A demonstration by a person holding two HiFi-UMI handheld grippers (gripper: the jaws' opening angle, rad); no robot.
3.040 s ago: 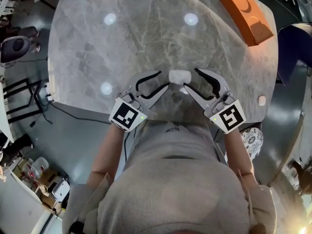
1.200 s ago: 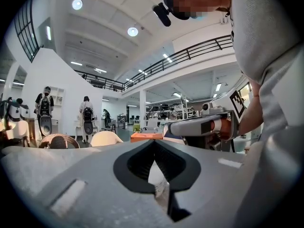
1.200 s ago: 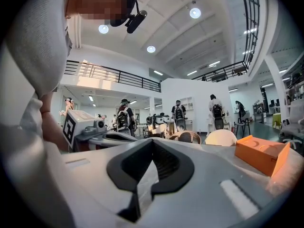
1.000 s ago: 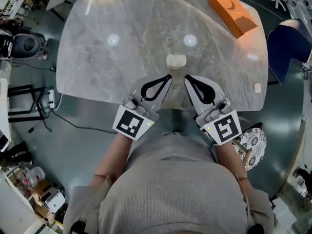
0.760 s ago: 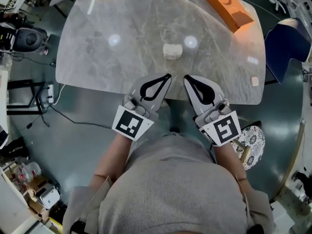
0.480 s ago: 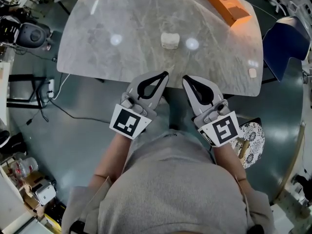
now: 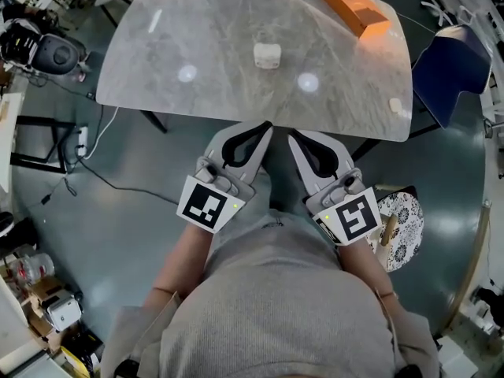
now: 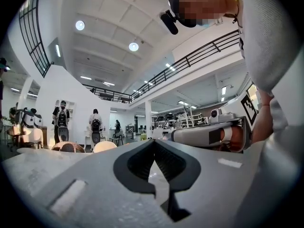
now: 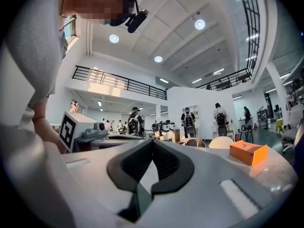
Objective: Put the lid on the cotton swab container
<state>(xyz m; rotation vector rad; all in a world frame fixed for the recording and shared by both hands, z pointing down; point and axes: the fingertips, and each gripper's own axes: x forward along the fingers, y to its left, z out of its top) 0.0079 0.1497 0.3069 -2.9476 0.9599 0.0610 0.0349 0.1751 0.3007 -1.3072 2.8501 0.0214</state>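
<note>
The cotton swab container (image 7: pixel 267 54) is a small whitish box standing alone on the grey marble table (image 7: pixel 197 69), far side of the middle. I make out no separate lid. Both grippers hang off the table's near edge, close to the person's body and well short of the container. My left gripper (image 7: pixel 266 126) is shut with nothing between its jaws; the left gripper view shows its tips (image 8: pixel 154 141) meeting. My right gripper (image 7: pixel 290 135) is likewise shut and empty, with its tips (image 9: pixel 153 140) closed together.
An orange box (image 7: pixel 354 6) lies at the table's far right corner, also in the right gripper view (image 9: pixel 248 152). A small beige item (image 7: pixel 395 105) sits near the right edge. A blue chair (image 7: pixel 449 69) and a patterned stool (image 7: pixel 402 219) stand to the right.
Both grippers, shut throughout, have drawn back off the table edge toward the person. The table and the container on it now lie farther away, higher in the head view.
</note>
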